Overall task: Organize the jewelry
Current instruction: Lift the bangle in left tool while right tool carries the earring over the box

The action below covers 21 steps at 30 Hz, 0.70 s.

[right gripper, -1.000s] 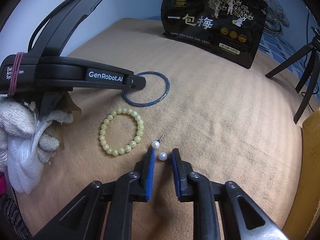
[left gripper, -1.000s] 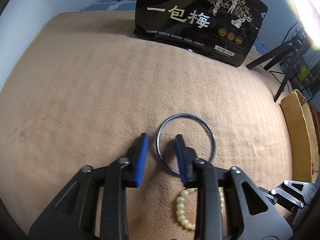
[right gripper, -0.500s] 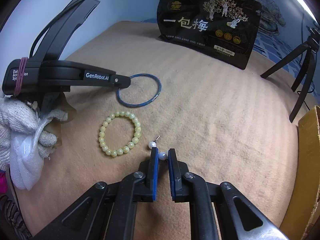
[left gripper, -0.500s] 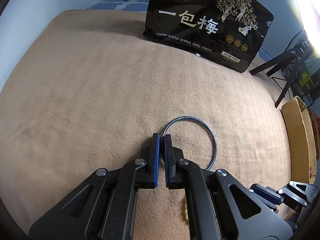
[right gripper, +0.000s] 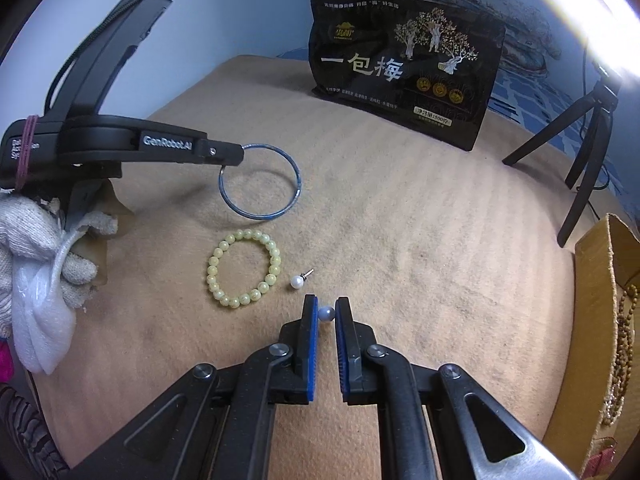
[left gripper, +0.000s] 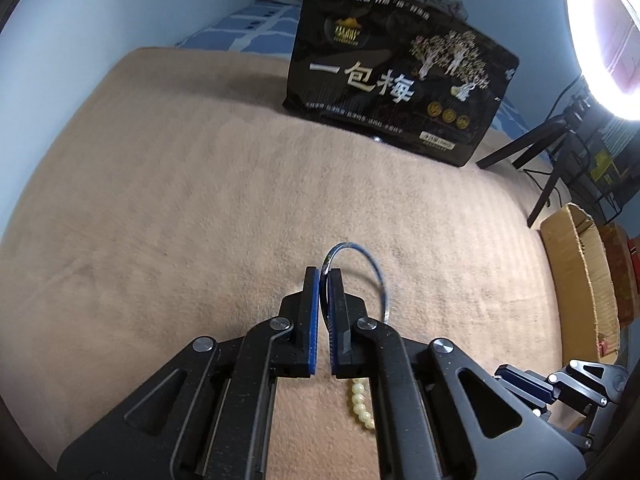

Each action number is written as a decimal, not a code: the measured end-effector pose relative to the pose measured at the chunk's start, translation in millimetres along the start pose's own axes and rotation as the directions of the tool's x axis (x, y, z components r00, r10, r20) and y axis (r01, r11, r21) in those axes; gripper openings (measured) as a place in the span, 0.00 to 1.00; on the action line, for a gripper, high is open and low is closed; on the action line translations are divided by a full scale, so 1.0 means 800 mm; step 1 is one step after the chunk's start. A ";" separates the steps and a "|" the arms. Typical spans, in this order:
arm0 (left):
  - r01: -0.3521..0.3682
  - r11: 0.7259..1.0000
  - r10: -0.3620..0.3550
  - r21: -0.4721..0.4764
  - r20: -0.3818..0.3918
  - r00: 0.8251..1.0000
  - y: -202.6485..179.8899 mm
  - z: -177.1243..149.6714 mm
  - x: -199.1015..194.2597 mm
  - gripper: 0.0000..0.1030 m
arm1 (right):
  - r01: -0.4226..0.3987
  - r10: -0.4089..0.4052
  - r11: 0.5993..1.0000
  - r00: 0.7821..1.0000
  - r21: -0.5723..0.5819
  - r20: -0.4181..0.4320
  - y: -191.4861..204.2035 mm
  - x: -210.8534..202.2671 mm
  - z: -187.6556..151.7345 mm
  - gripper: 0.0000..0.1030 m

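My left gripper (left gripper: 326,276) is shut on the rim of a thin blue bangle (left gripper: 376,276) and holds it tilted, lifted off the tan blanket; the bangle (right gripper: 260,180) and the left gripper (right gripper: 230,156) also show in the right wrist view. My right gripper (right gripper: 326,312) is shut on a pearl earring (right gripper: 326,314), held just above the blanket. A second pearl earring (right gripper: 298,281) lies just ahead of it. A pale yellow bead bracelet (right gripper: 243,267) lies on the blanket to the left; part of it shows in the left wrist view (left gripper: 362,404).
A black snack bag (right gripper: 404,80) stands at the far end of the tan blanket (right gripper: 420,220). A cardboard box (right gripper: 596,320) with a brown bead necklace (right gripper: 620,352) stands at the right. A black tripod (right gripper: 584,160) stands at the back right.
Both grippers have closed: the left on the blue bangle, the right on a pearl earring. Both have then risen, lifting the bangle and the pearl off the blanket.
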<state>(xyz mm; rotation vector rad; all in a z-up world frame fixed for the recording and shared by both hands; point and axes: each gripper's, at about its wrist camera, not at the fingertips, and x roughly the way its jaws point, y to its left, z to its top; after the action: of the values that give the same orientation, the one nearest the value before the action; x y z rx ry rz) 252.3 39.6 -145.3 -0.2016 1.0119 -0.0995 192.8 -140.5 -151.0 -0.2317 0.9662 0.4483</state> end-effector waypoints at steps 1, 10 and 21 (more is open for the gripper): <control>0.002 1.000 -0.002 0.001 0.004 1.000 0.000 0.000 -0.003 0.02 | 0.004 -0.004 1.000 1.000 0.000 0.000 0.000 -0.002 0.000 0.06; 0.013 1.000 -0.013 0.014 0.039 0.999 -0.007 0.001 -0.032 0.01 | 0.020 -0.021 0.999 0.999 0.047 0.033 -0.018 -0.034 0.000 0.06; 0.058 0.998 -0.060 0.040 0.065 0.996 -0.036 0.001 -0.064 0.01 | 0.038 -0.045 0.995 0.996 0.091 0.077 -0.040 -0.075 -0.005 0.06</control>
<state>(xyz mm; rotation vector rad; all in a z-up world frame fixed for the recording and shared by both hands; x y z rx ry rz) 226.5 20.6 -96.3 -0.1985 0.9371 -0.1649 175.3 -186.0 -103.8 -0.1514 0.9006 0.3725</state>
